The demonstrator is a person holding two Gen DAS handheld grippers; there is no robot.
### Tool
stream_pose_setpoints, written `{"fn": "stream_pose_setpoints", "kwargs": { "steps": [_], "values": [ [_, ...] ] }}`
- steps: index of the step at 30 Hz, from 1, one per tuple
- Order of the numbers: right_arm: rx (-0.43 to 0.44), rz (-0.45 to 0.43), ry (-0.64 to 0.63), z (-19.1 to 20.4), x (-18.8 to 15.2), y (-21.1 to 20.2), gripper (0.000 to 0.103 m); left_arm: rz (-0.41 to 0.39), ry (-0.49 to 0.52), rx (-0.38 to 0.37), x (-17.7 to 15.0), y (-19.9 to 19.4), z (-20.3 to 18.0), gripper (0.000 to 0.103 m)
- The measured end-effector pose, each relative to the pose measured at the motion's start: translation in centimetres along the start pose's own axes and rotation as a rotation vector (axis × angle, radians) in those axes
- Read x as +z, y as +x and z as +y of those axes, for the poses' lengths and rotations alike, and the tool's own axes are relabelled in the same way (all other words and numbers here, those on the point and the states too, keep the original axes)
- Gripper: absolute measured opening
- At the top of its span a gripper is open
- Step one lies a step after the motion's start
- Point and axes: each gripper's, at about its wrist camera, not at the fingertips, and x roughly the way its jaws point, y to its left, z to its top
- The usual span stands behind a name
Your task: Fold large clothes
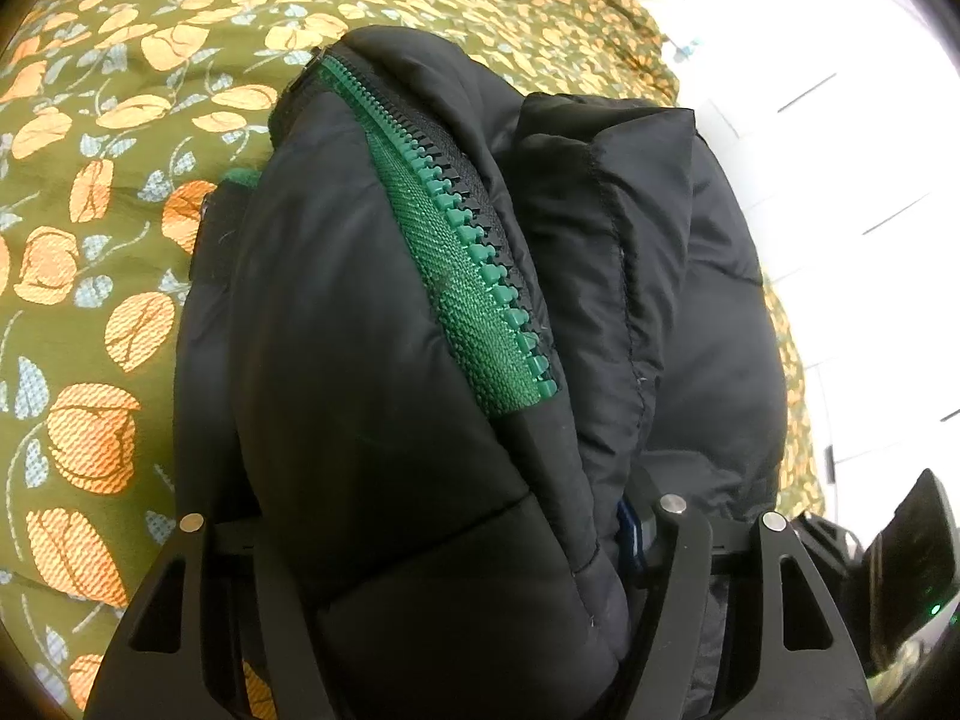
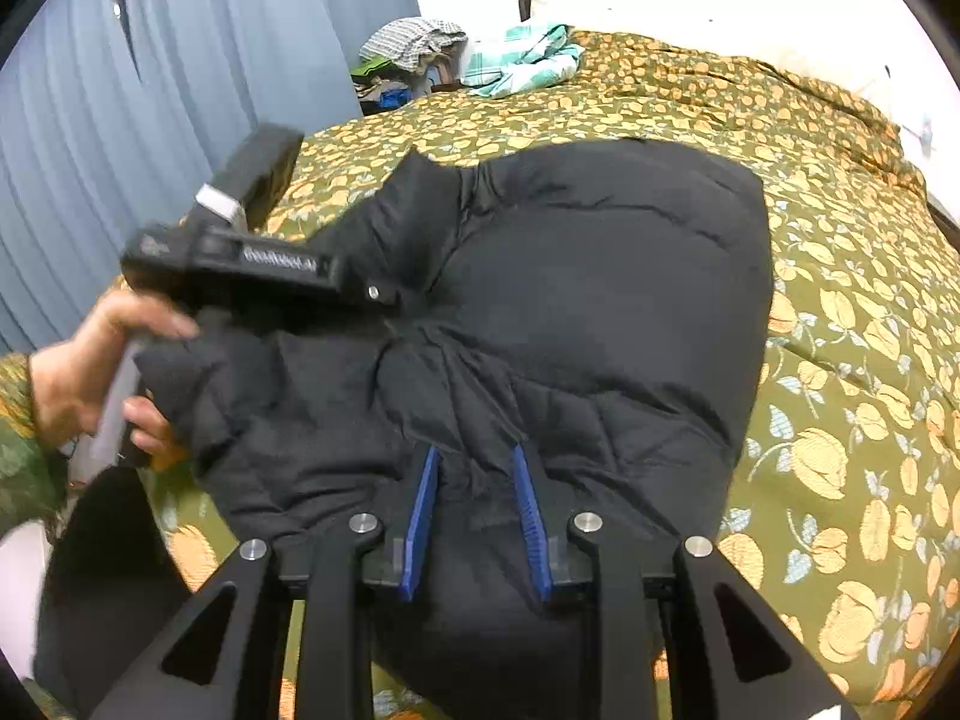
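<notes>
- Right gripper (image 2: 477, 462) pinches a fold of the black puffer jacket (image 2: 600, 300); left gripper (image 1: 432, 480) clamps its bunched zipper (image 1: 474, 258) edge.
- Jacket lies on the floral bedspread (image 2: 840, 330).
- Likely soft, bulky, slippery; best gripped at seams or hem.
</notes>
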Motion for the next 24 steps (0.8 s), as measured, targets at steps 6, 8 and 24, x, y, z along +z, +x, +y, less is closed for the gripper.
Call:
{"fn": "stream_pose_setpoints", "kwargs": {
  "steps": [6,8,24],
  "values": [
    [0.018,0.000,-0.002,-0.2,0.0,-0.2,0.027,-0.002,-0.002,-0.003,0.0,0.0,0.2,0.068],
    [0.020,0.002,0.006,0.0,0.5,-0.9,0.028,-0.008,-0.004,-0.005,0.0,-0.2,0.2,0.069],
    [-0.010,-0.147,0.159,-3.1,-2.6,-11.4,0.064,-0.175,-0.072,0.004,-0.7,-11.1,1.2,0.089]
  ]
}}
